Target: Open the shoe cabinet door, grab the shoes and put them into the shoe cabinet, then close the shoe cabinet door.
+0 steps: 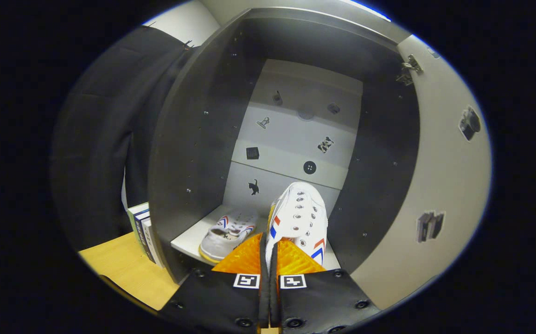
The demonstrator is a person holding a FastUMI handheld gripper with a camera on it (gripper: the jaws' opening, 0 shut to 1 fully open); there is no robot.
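My gripper is nearly closed, orange fingers almost touching with just a thin slit between, clenched on the heel edge of the right sneaker, white with red and blue stripes. It hangs toe-forward at 12 o'clock off my fingertips, already inside the mouth of the shoe cabinet. Step in hand, as I judge it: placing the second shoe. To do it well I'd lower it flat onto the white shelf before letting go, at 1 o'clock of the fingers so it lands beside its mate, not on it; push in deep enough that the heel clears the front lip, or the door will catch. Release only once the sole rests; the grip is on a thin edge, so a tilt could make it slip. Cabinet contents: the left sneaker sits on the shelf at 11 o'clock of my fingers, toe toward me. The back panel carries small stickers. Cabinet door stands open at 3 o'clock, hinge up top. Outside, at 9 o'clock, books stand on a wooden table against the cabinet wall.
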